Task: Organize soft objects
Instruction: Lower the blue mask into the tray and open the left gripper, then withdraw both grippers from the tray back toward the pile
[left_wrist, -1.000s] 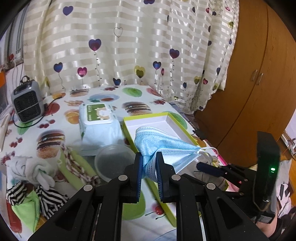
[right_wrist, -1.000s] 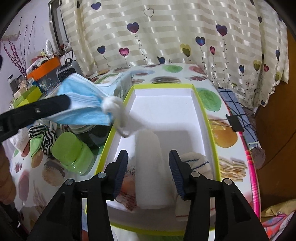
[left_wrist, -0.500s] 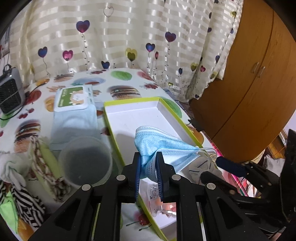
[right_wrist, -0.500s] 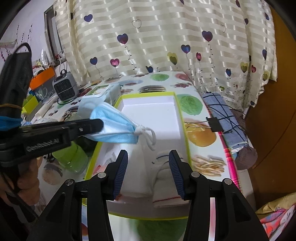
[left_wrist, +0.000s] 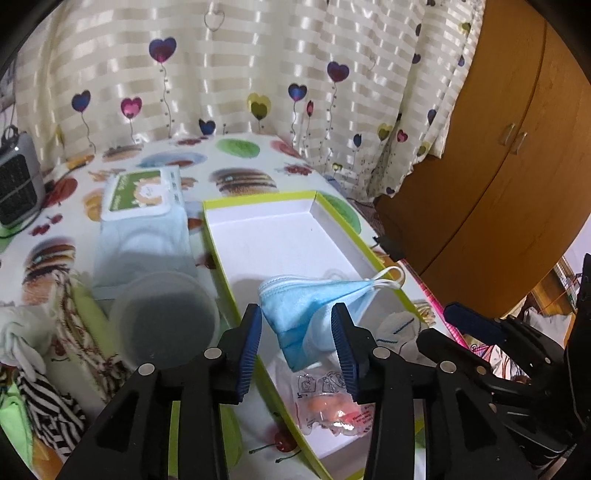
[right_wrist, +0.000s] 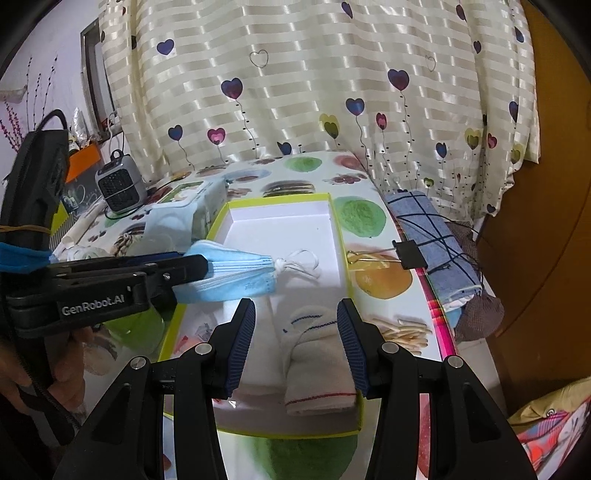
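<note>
Mask (left_wrist: 317, 306), the blue pleated one, sits between the spread fingers of my left hand-held gripper (left_wrist: 297, 343), over the near half of the green-rimmed box (left_wrist: 258, 206), its ear loops (right_wrist: 301, 264) dangling toward the box's far right wall. The jaws stand wide, so I judge it is dropping or barely resting on a pad; I cannot tell if it still touches one. My worry is that a loop snags on a finger, or the mask drapes over the box's rim instead of landing inside beside the rolled towel (right_wrist: 319, 365) at the box's near end. My right hand-held gripper (right_wrist: 297, 343) is wide too, empty, above that towel, ready to tuck it in.
</note>
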